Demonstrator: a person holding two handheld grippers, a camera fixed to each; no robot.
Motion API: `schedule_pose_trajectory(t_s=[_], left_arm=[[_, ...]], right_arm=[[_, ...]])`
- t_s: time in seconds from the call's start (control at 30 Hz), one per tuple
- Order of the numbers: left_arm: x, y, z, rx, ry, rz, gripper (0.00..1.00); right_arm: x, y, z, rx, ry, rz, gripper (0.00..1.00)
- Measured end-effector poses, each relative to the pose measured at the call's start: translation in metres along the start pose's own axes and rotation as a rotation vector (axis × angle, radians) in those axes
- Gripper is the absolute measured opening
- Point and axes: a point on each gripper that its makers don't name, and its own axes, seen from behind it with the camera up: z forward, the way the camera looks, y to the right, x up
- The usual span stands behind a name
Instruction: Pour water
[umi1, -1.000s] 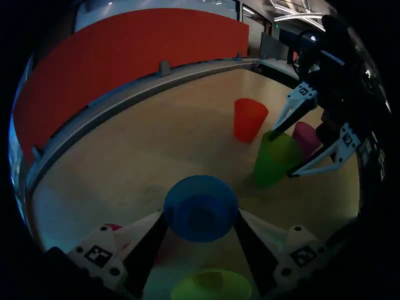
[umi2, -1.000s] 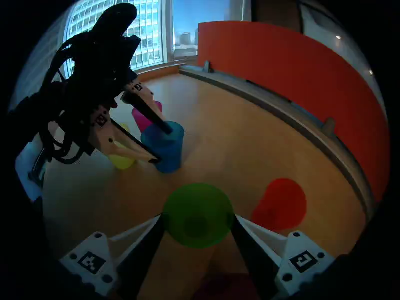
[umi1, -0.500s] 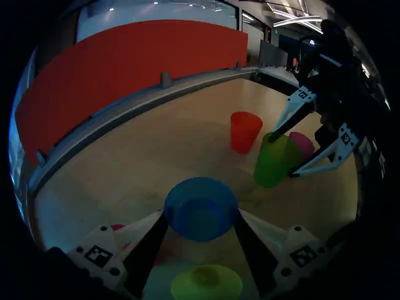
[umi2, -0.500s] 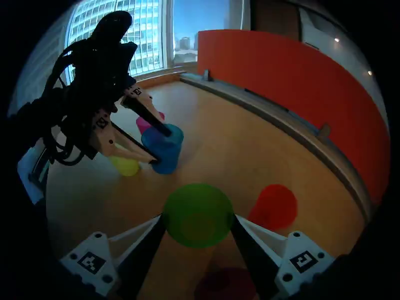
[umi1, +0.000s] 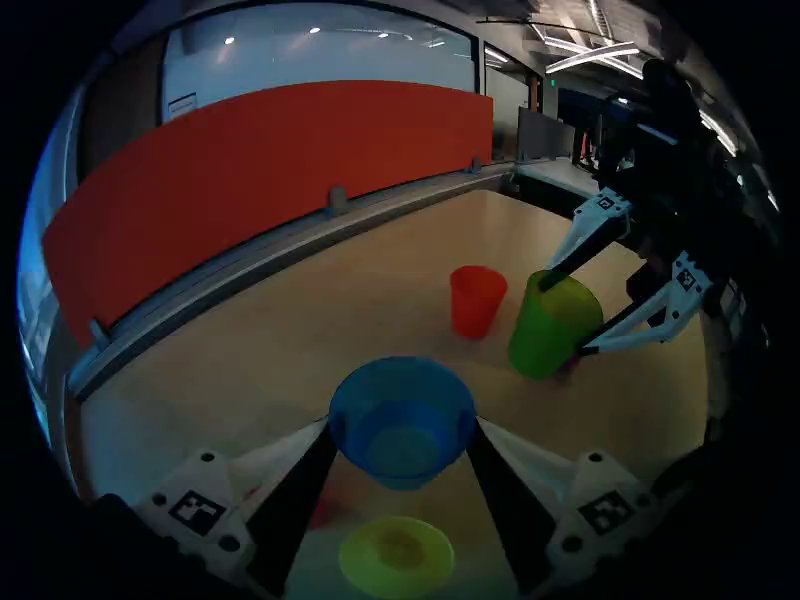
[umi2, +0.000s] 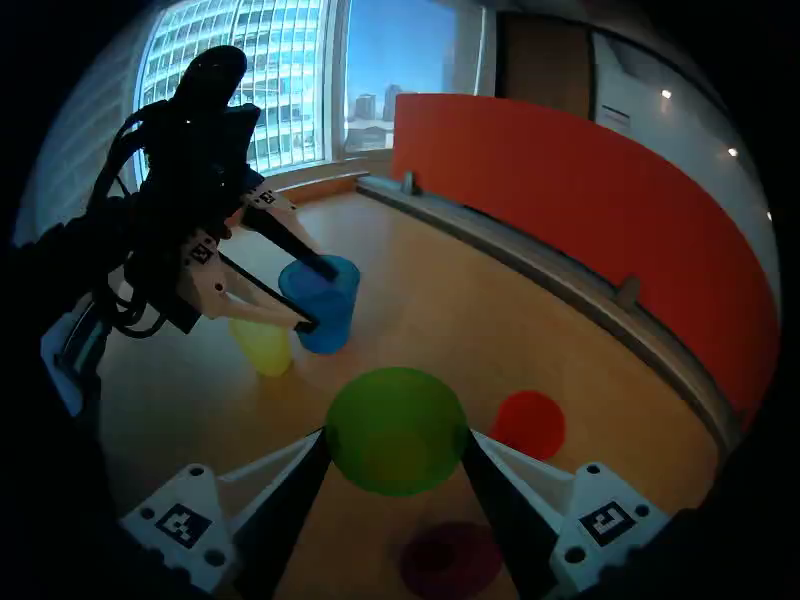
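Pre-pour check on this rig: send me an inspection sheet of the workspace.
Surface: wooden table, no spills seen.
Job's things: blue cup and green cup, each gripped and roughly upright; can't tell if either holds water.
Clutter: red cup, yellow cup and magenta cup on the table.
Grippers: left hand-held gripper shut on the blue cup; right hand-held gripper shut on the green cup.
Cables: black cables looped behind the left hand-held gripper.
Surroundings: red partition along the table edge; windows.
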Motion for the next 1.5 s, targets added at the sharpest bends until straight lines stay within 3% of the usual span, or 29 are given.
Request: schedule_pose_trajectory(t_s=[0.67, 1.1, 1.5], left_arm=[[0.031, 0.019, -0.053, 0.022, 0.122, -0.006, 0.86], [0.049, 0.032, -0.075, 0.021, 0.218, -0.009, 0.86], [0.067, 0.037, -0.094, 0.02, 0.332, -0.021, 0.86]], right_arm=[[0.044, -0.019, -0.05, -0.011, 0.196, 0.02, 0.93], [0.072, -0.028, -0.078, -0.029, 0.359, 0.023, 0.94], [0.082, -0.03, -0.092, -0.04, 0.443, 0.024, 0.94]])
